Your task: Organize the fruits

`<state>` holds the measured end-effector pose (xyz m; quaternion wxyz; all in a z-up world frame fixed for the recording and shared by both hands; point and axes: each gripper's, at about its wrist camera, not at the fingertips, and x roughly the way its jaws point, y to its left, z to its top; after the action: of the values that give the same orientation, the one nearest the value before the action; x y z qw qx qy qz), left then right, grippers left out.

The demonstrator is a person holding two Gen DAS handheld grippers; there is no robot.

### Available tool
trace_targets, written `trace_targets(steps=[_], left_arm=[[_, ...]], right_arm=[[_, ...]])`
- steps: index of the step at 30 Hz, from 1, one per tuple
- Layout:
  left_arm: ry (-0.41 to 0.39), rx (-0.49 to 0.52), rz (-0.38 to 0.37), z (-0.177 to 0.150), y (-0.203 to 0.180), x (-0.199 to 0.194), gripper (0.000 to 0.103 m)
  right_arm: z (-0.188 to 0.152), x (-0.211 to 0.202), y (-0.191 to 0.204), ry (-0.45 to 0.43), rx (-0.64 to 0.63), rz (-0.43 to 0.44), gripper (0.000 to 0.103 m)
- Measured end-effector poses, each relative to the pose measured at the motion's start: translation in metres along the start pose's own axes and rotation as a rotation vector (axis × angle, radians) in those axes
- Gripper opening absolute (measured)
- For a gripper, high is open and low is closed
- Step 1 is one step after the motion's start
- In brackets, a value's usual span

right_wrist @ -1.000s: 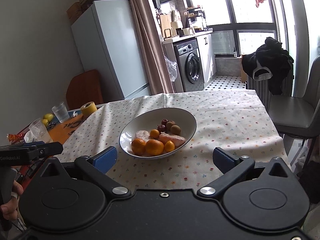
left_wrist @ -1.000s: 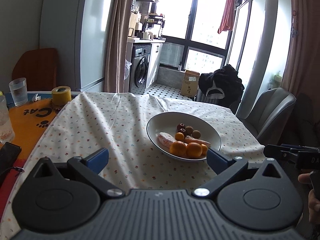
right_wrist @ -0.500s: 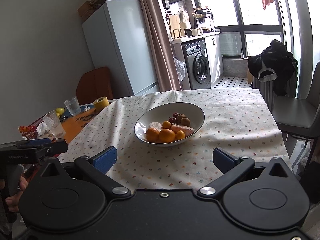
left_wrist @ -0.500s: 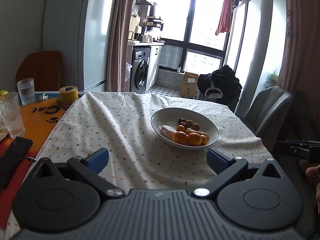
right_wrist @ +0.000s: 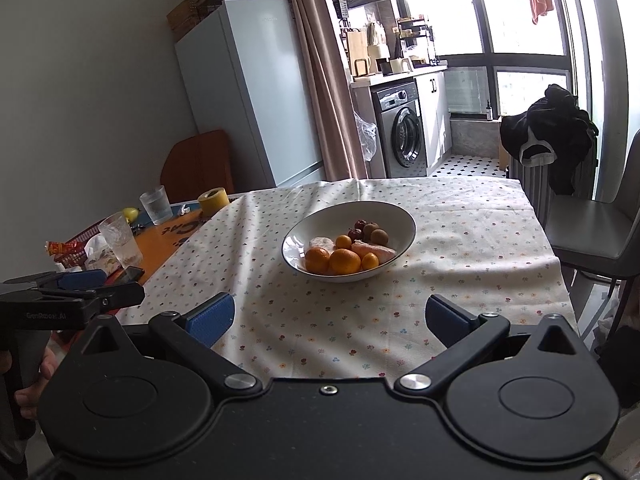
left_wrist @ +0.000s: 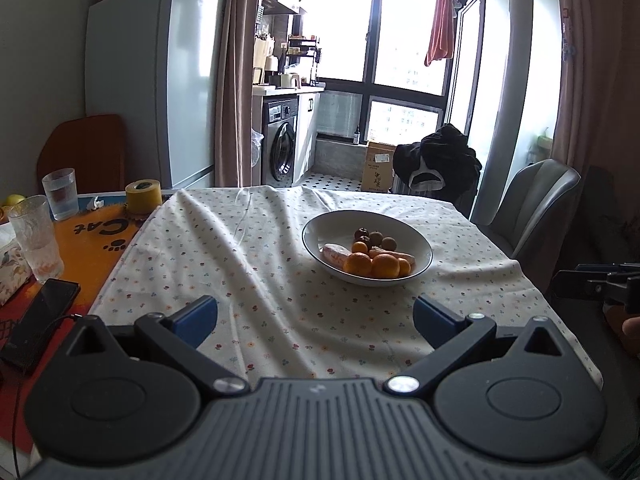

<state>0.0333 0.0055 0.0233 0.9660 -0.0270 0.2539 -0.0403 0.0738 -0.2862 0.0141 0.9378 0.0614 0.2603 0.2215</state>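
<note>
On the flowered tablecloth [left_wrist: 280, 280] sits the fruit bowl [left_wrist: 416, 240]; both claws, left claw [left_wrist: 315, 318] and right claw [right_wrist: 329, 318], gape wide, empty.

The right claw [right_wrist: 328, 318] gapes empty over the tablecloth [right_wrist: 460, 240], short of the fruit bowl [right_wrist: 394, 216].

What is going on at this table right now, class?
A person holds a two-finger gripper in each hand above the near edge of a table with a flowered tablecloth. The left gripper and the right gripper are both open and empty, and neither touches anything. All the fruit sits in a white bowl: oranges, small brown and dark red fruits and a pale pink piece. Glasses and a tape roll stand off to the left.
</note>
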Motion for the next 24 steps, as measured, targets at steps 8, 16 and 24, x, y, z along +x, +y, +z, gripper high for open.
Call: trace_targets(steps=[8,16,24], left_arm=[[0.004,0.013,-0.007,-0.002,-0.006,0.0,0.103],[0.013,0.015,-0.008,-0.005,-0.006,-0.001,0.103],[0.017,0.016,-0.01,-0.006,-0.007,0.0,0.103]], right_arm=[[-0.003,0.002,0.004,0.011,-0.01,0.01,0.103],[-0.004,0.002,0.011,0.016,-0.038,0.009,0.103],[-0.004,0.001,0.011,0.018,-0.035,0.006,0.103]])
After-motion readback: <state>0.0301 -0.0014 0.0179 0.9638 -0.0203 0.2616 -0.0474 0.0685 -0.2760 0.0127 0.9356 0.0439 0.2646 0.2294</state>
